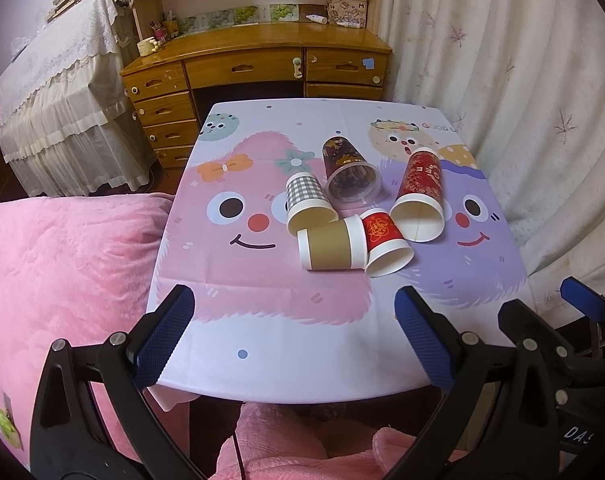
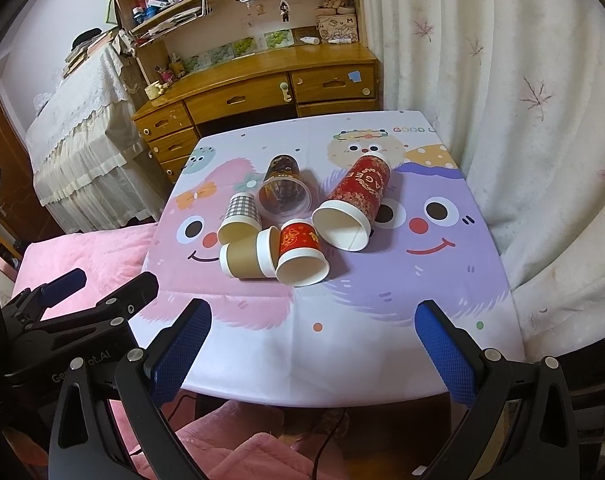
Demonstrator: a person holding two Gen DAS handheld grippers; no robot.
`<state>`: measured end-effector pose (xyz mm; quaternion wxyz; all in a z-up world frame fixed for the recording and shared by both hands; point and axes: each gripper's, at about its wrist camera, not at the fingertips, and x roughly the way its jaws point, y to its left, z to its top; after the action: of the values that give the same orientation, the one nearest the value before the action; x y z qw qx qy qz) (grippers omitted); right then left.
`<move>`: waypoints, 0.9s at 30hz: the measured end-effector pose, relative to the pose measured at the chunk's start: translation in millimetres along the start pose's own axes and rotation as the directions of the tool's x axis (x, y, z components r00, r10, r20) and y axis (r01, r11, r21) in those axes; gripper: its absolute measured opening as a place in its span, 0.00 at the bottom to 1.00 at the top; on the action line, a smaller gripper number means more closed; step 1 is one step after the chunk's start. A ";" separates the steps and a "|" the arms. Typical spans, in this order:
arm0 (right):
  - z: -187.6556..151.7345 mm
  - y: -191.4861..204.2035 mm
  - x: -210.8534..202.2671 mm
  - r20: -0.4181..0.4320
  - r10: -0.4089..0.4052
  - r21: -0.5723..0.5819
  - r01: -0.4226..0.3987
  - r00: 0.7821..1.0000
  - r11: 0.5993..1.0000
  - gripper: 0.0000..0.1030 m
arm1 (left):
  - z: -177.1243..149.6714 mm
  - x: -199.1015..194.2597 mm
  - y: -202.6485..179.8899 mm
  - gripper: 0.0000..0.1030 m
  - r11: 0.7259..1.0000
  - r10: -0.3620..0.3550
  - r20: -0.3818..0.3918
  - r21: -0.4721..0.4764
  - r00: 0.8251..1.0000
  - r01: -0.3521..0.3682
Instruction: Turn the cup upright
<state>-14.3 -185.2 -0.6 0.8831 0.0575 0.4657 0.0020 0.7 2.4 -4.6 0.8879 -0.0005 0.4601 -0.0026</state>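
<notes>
On the pink bed (image 1: 62, 260) at far left nothing lies, and beside it stands the desk (image 1: 262, 332) under a cartoon-monster cloth. Above its near edge the left hand-held gripper (image 1: 294, 332) hangs with its blue pads (image 1: 164, 336) spread wide, holding nothing. Five cups lie on their sides in a tight cluster at the middle of the desk. Leftmost is the checked cup (image 1: 305, 200), mouth toward the camera. Just in front of it lies the brown cup (image 1: 330, 249), set crosswise. Behind these the clear plastic cup (image 1: 348, 174) with a dark print lies with its mouth toward the near edge. Next comes the small red cup (image 1: 384, 242), touching the brown cup's end. Rightmost is the tall red cup (image 1: 418, 196), mouth facing forward, close beside the small red one. The right hand-held gripper (image 2: 326, 344) hovers over the near edge too, its pads (image 2: 446, 354) wide apart and empty. White curtains (image 1: 522, 100) hang at far right.
</notes>
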 end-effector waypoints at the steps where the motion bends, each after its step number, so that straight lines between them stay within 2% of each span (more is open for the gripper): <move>1: -0.1 0.3 0.1 -0.001 0.000 0.000 0.000 1.000 1.000 1.00 | 0.6 -1.0 0.9 0.97 1.000 0.000 0.000 -0.002 1.000 0.000; 15: 0.1 1.3 2.2 -0.002 -0.007 0.004 0.007 1.000 1.000 1.00 | 3.4 0.4 5.9 0.97 1.000 -0.016 -0.001 0.011 1.000 0.016; 22: 4.9 8.9 8.3 0.006 -0.026 0.036 0.026 1.000 0.999 1.00 | 13.2 7.5 13.7 0.97 0.998 -0.054 0.014 0.035 0.998 0.053; 27: 8.7 17.5 17.2 -0.014 -0.044 0.071 0.045 0.999 0.996 1.00 | 21.0 21.7 23.7 0.97 0.994 -0.090 -0.019 0.061 0.996 0.091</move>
<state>3.4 -167.7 -8.0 0.8773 0.0784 0.4723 -0.0339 30.5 25.9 -10.4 0.8828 0.0060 0.4663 -0.0569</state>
